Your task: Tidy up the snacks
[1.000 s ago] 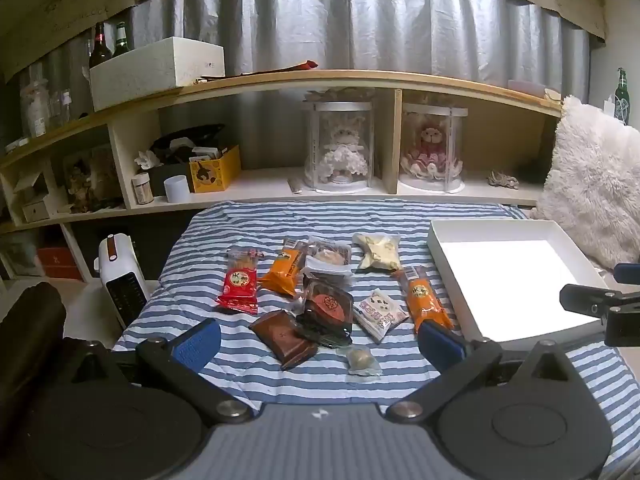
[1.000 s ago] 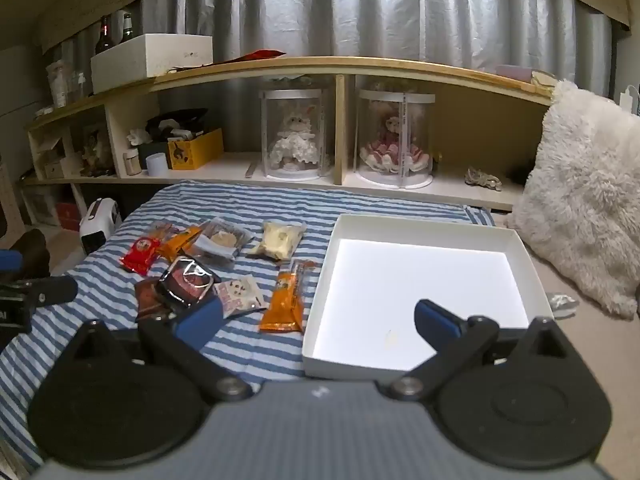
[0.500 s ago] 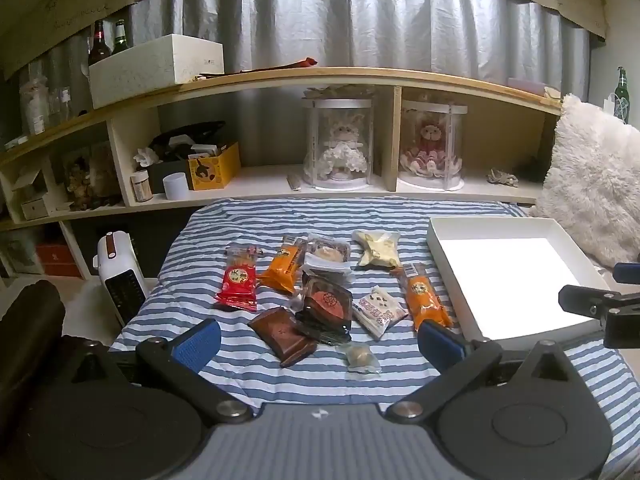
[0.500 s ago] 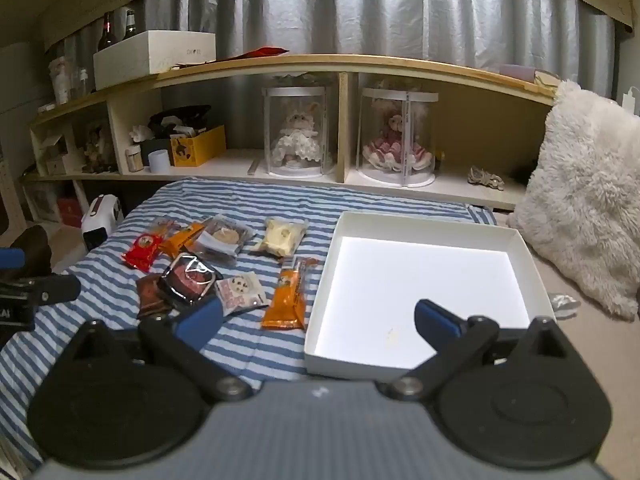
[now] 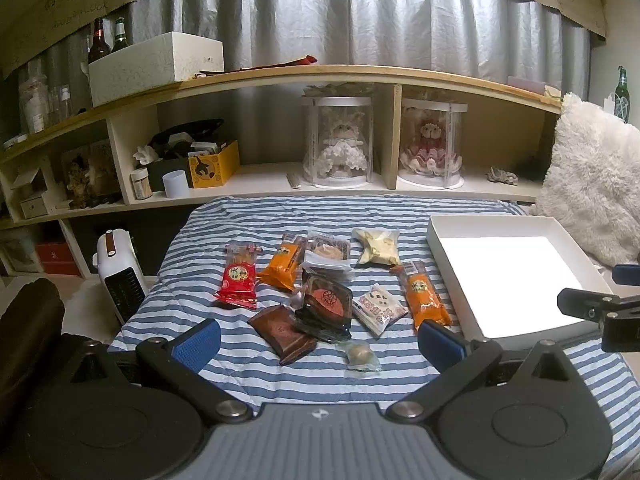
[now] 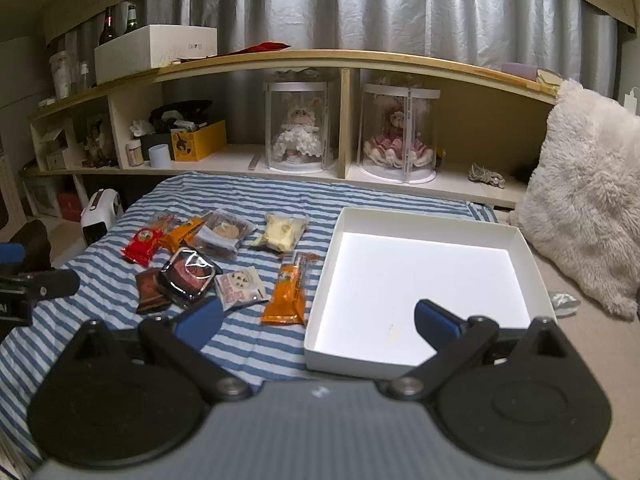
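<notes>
Several wrapped snacks lie on a blue striped cloth (image 5: 240,364): a red packet (image 5: 237,281), two orange packets (image 5: 425,297) (image 5: 283,266), a dark round cake in a clear tray (image 5: 326,304), a brown packet (image 5: 282,333), a white cookie packet (image 5: 377,308), a pale packet (image 5: 377,246) and a small round sweet (image 5: 360,356). An empty white box (image 6: 424,280) stands to their right. My left gripper (image 5: 320,346) is open and empty, held near the cloth's front edge. My right gripper (image 6: 316,320) is open and empty, over the box's near left corner.
A wooden shelf (image 5: 280,80) runs along the back with two dolls in clear cases (image 5: 338,140) (image 5: 432,142), boxes and bottles. A fluffy white cushion (image 5: 596,184) lies at the right. A small white heater (image 5: 120,276) stands left of the cloth.
Both views have shifted slightly, the snacks and box sitting a little higher in frame. Nothing was taken hold of or let go.
</notes>
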